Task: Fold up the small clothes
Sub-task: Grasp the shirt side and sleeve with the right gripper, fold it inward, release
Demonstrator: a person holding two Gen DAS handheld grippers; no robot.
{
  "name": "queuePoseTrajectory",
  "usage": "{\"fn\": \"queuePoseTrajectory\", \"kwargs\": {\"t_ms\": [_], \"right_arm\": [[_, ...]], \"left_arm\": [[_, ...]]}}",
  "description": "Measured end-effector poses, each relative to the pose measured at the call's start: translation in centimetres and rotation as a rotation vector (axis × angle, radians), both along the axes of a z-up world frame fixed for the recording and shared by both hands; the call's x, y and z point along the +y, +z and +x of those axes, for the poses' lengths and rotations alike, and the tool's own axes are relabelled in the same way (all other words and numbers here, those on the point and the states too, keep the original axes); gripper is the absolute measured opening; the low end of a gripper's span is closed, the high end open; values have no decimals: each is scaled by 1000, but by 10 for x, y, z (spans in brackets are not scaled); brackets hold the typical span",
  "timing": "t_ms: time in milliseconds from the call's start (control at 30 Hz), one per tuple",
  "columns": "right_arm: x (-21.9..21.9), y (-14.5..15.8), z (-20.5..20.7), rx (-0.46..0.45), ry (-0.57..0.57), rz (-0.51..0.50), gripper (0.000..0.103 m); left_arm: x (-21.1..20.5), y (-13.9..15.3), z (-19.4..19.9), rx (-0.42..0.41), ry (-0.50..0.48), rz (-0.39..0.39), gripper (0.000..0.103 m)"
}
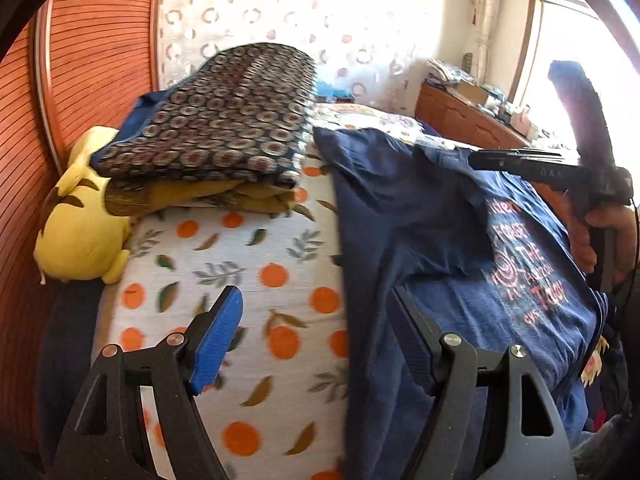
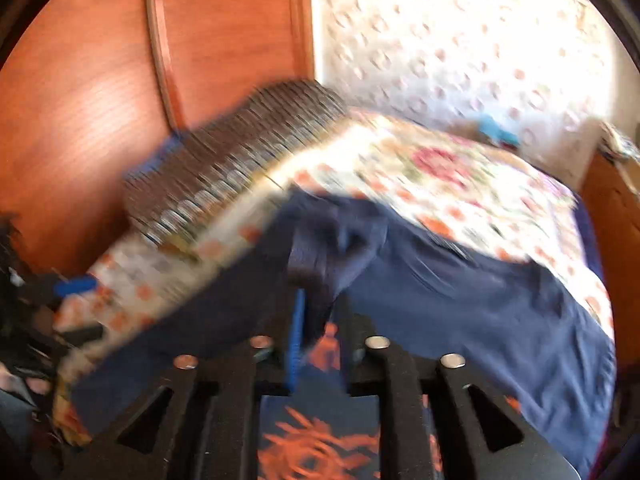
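Note:
A navy T-shirt (image 1: pixel 420 220) with pink-orange lettering lies spread on the right side of the bed; it also fills the lower part of the right wrist view as navy T-shirt (image 2: pixel 460 292). My left gripper (image 1: pixel 316 304) stands open low over the shirt's left edge, its blue pad (image 1: pixel 218 344) above the sheet and the other finger over the cloth. A hand holds my right gripper (image 1: pixel 476 159) at the shirt's far side. In the blurred right wrist view, the right gripper (image 2: pixel 318 280) has its jaws close together with a bunch of navy cloth caught at the tips.
The bed sheet (image 1: pixel 240 264) is white with oranges and leaves. A folded stack of patterned cloth (image 1: pixel 224 128) lies at the bed's far left, with a yellow plush toy (image 1: pixel 80 232) beside it. A wooden panel (image 1: pixel 80 60) stands on the left, and a cluttered dresser (image 1: pixel 472 116) on the right.

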State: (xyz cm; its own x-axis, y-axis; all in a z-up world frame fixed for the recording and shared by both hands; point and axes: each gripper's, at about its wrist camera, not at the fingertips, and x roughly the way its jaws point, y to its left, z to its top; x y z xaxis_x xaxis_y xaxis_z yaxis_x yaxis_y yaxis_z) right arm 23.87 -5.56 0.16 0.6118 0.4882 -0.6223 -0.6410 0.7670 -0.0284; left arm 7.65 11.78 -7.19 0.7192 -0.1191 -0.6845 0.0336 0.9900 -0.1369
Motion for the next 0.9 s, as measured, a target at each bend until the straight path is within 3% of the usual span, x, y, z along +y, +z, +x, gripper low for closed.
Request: {"fn": "queuePoseTrajectory", "kwargs": {"t_ms": [33, 100, 133, 367, 567, 733, 900], "right_arm": [[-4, -5, 4, 0, -21, -7, 31], [-10, -13, 12, 11, -47, -2, 52], [-11, -16, 14, 20, -54, 6, 54], [-3, -26, 17, 64, -27, 50, 55], [18, -34, 36, 71, -12, 11, 55], [43, -48, 61, 67, -64, -106, 54], [11, -49, 73, 70, -160, -95, 55]], "left_arm": [[-2, -1, 2, 5, -6, 3, 75], [-9, -5, 5, 16, -19, 11, 75], [-12, -6, 6, 24, -29, 15, 75], [-21, -20, 15, 69, -33, 71, 75], [-23, -26, 19, 79, -23, 108, 76], [-22, -27, 18, 69, -22, 106, 78], [-21, -27, 18, 61, -16, 101, 78]]}}
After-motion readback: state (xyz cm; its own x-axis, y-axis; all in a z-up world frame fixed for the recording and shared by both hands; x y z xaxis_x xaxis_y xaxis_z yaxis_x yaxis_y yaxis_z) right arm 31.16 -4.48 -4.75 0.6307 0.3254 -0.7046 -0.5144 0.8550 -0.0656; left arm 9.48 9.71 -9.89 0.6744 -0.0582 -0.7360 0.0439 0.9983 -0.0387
